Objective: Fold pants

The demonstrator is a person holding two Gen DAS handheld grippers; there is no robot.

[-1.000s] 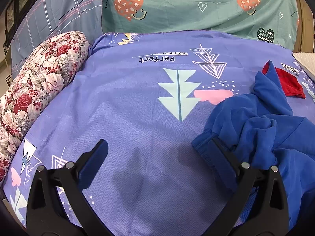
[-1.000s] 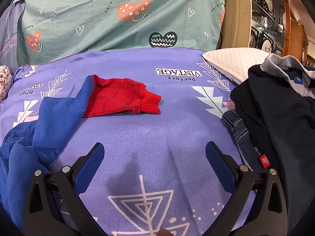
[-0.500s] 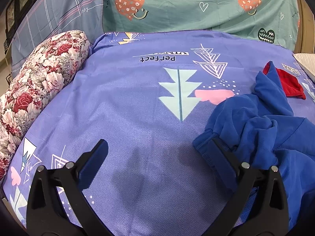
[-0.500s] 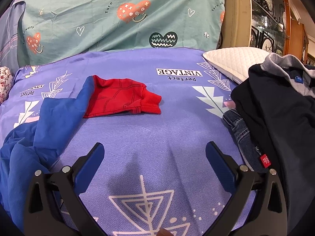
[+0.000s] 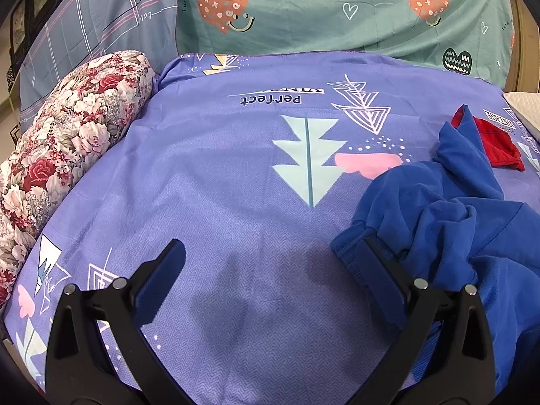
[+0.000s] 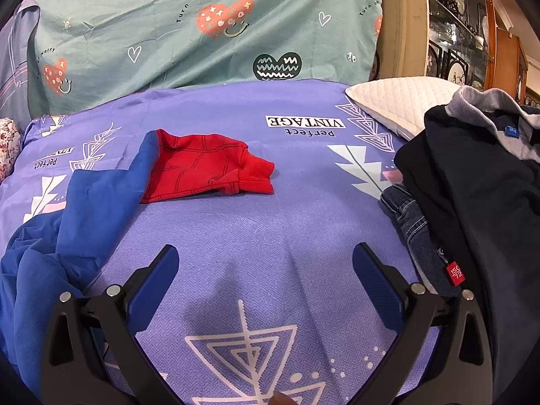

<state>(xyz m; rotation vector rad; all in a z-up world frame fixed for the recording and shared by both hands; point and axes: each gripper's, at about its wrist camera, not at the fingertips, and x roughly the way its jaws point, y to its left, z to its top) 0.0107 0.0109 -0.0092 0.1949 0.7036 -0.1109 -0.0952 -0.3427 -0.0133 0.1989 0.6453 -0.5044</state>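
Crumpled blue pants (image 5: 449, 216) lie in a heap on the purple bedsheet (image 5: 236, 175), at the right of the left wrist view; one end is red (image 5: 496, 141). My left gripper (image 5: 271, 256) hovers open just left of the heap, its right finger touching or nearly touching the blue cloth's edge. In the right wrist view the blue pants (image 6: 77, 209) fill the left side and the red part (image 6: 206, 168) lies flat in the middle. My right gripper (image 6: 266, 260) is open over bare sheet, holding nothing.
A floral bolster (image 5: 64, 141) lines the bed's left side. A teal heart-print cloth (image 5: 337, 10) hangs behind. On the right lie a white quilted pillow (image 6: 401, 101) and a pile of dark clothes with jeans (image 6: 472, 195). A wooden cabinet (image 6: 472, 33) stands beyond.
Both views have shifted only slightly; the grippers stay open and the clothes lie as before.
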